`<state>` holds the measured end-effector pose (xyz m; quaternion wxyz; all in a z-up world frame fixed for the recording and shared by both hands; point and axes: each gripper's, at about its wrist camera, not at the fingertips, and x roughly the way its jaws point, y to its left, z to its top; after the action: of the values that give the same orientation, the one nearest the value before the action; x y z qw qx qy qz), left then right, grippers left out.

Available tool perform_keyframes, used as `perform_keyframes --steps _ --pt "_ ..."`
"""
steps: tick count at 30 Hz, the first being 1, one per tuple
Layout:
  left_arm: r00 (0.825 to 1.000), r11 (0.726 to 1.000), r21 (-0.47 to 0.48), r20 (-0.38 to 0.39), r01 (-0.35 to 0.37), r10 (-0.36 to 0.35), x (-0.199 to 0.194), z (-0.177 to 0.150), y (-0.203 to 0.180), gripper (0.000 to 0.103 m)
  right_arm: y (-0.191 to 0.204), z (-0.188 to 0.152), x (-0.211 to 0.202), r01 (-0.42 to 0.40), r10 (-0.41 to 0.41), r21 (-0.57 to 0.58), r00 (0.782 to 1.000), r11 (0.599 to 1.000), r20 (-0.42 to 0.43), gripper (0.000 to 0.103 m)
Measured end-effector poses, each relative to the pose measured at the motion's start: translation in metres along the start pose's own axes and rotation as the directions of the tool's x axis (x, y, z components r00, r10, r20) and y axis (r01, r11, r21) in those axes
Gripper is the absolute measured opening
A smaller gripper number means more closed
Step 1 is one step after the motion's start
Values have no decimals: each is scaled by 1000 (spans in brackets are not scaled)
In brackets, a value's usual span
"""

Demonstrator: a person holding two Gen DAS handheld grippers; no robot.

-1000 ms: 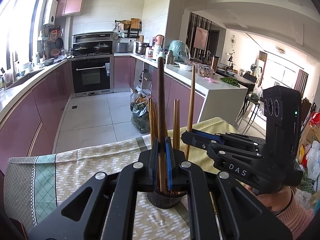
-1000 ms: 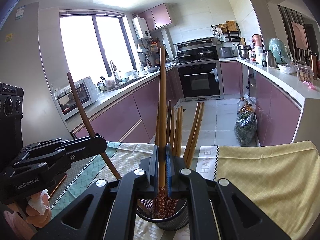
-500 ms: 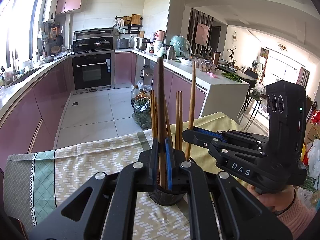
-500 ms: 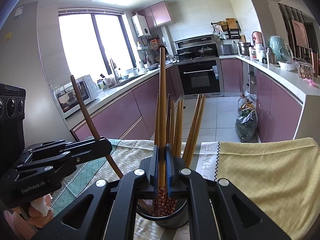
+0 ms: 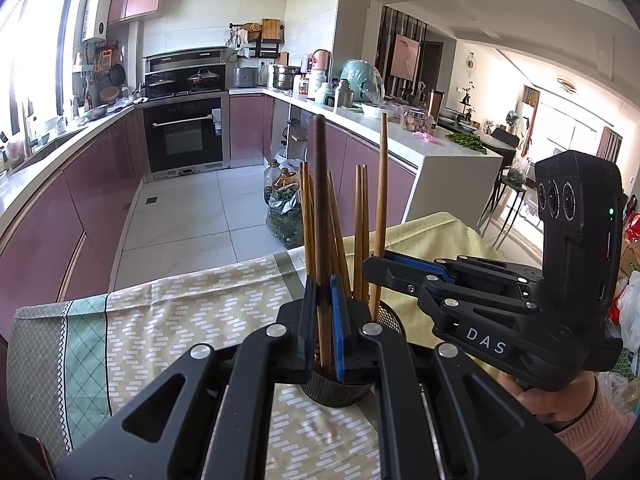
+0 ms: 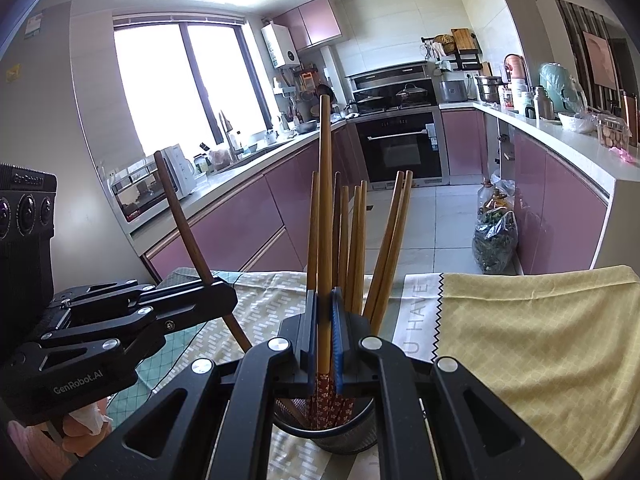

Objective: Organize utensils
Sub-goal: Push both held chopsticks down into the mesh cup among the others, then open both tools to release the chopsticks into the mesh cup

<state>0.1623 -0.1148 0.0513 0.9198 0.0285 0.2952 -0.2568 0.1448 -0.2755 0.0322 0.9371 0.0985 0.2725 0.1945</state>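
**Lowering two chopsticks into the mesh holder**

Standing beside the worktop (image 6: 540,340), I am watching a person holding a gripper in each hand, both hovering over a dark mesh utensil holder (image 6: 340,436) that is sitting on a patterned cloth (image 5: 180,320). The left gripper (image 5: 325,320) is clamped tight on a dark brown chopstick (image 5: 320,200), its fingers pressing the stick low on its shaft while the top is pointing up past the others. The right gripper (image 6: 325,332) is likewise squeezed shut on a lighter wooden chopstick (image 6: 325,200), gripping it just above the flower-patterned tip, which is already dipping inside the holder's rim.

Several more chopsticks (image 6: 384,240) are already standing in the holder, leaning against one another. The dark stick, seen from the right wrist view, is slanting, with its lower end near the holder's left edge; whether it is inside the rim I cannot tell.

To my eye the placing step is under way. The next move is calling for easing both sticks down until their tips are resting on the bottom, then letting the fingers part gently so neither stick is tipping the holder or knocking its neighbours.
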Motion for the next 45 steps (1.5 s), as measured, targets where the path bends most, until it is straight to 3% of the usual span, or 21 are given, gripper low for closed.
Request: perform_keyframes --steps 36,42,45 --pt "999 1000 -13 -32 -16 16 33 -8 4 8 -14 -8 22 3 -1 35 998 999 -64 8" --pt "999 1000 -14 -37 -16 15 33 -14 5 17 -10 -11 18 7 -5 28 998 1000 -58 9" --pt "999 1000 -23 -38 -17 16 32 -19 8 21 -6 -12 15 14 -13 15 999 1000 -52 15"
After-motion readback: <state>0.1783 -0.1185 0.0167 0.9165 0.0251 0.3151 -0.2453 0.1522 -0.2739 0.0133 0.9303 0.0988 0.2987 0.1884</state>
